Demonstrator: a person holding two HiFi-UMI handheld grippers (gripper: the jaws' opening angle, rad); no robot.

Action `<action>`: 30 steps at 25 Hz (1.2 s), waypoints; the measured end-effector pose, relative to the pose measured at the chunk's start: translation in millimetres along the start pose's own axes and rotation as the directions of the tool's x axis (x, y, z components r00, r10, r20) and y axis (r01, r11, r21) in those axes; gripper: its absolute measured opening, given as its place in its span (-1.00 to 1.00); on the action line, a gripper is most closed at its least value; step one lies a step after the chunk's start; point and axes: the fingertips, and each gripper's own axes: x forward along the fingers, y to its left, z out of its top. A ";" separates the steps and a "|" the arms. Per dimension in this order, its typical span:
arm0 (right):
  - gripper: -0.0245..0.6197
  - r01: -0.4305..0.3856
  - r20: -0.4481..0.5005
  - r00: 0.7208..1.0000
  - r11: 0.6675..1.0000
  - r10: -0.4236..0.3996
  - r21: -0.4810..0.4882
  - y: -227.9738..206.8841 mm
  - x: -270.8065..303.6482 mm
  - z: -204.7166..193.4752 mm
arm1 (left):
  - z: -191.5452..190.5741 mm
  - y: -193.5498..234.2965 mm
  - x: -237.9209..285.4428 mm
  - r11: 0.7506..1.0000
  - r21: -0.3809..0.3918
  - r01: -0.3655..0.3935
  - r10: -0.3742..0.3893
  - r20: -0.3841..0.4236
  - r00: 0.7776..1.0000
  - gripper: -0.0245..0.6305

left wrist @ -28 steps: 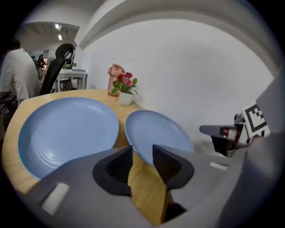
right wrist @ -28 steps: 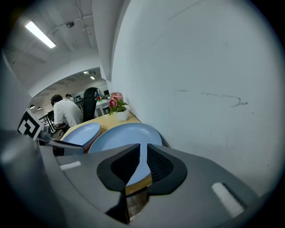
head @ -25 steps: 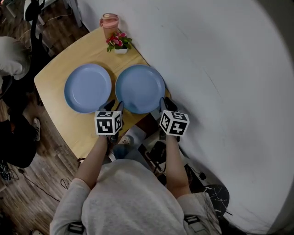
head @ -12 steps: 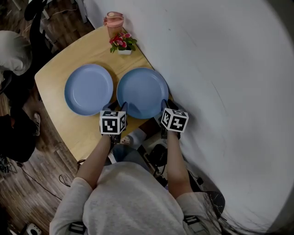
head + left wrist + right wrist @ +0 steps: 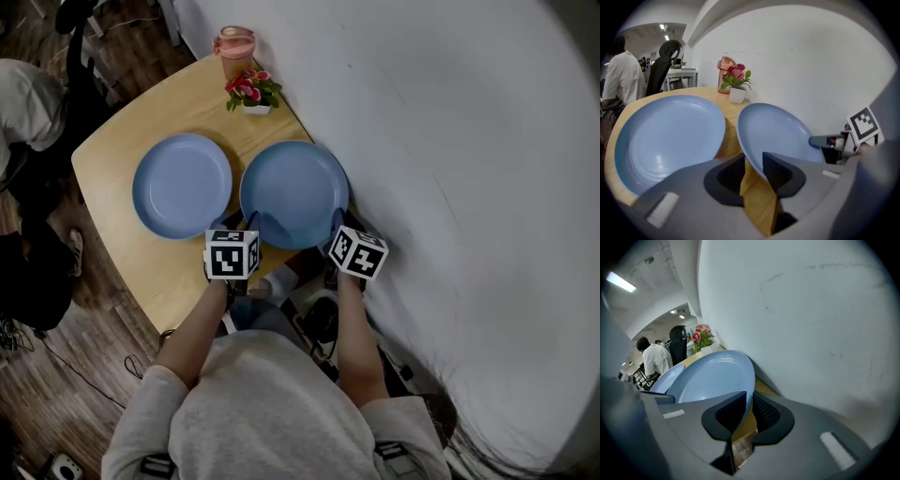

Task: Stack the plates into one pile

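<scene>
Two round blue plates, left plate (image 5: 182, 185) and right plate (image 5: 293, 192), lay on the wooden table (image 5: 164, 262). Both grippers angled down at the right plate. The left gripper (image 5: 246, 221) had just been opening its jaws, loose around the seven-o'clock rim, while the right gripper (image 5: 336, 223) pinched five o'clock.

Grey sweatshirt (image 5: 262, 412), and grey left gripper (image 5: 752, 159) and right gripper (image 5: 749, 397) bearing black-and-white marker cubes (image 5: 232, 254)

Standing here, I can't read a single word, number or brand name on anything. The only marks are the black-and-white square patterns on the left cube (image 5: 231, 255) and the right cube (image 5: 358, 253). They are coded blocks, not letters or digits. One such square also shows on the right cube in the left gripper view, and it can't be read as text there either.
</scene>
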 end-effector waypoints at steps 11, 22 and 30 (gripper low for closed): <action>-0.78 -0.042 0.120 0.992 0.999 0.043 -0.015 35.3 -31.6 34.8 | 34.4 11.2 -42.3 1.000 0.007 -0.014 0.013 0.111 0.994 -0.41; -0.78 -0.159 0.176 0.970 0.985 0.169 -0.070 114.7 -43.9 54.1 | 52.3 63.6 -110.5 0.990 -0.058 -0.127 0.137 0.245 0.960 -0.44; -0.78 -0.249 0.164 0.950 0.961 0.267 -0.122 186.0 -44.8 47.9 | 49.2 117.5 -160.4 0.971 -0.137 -0.195 0.229 0.307 0.924 -0.47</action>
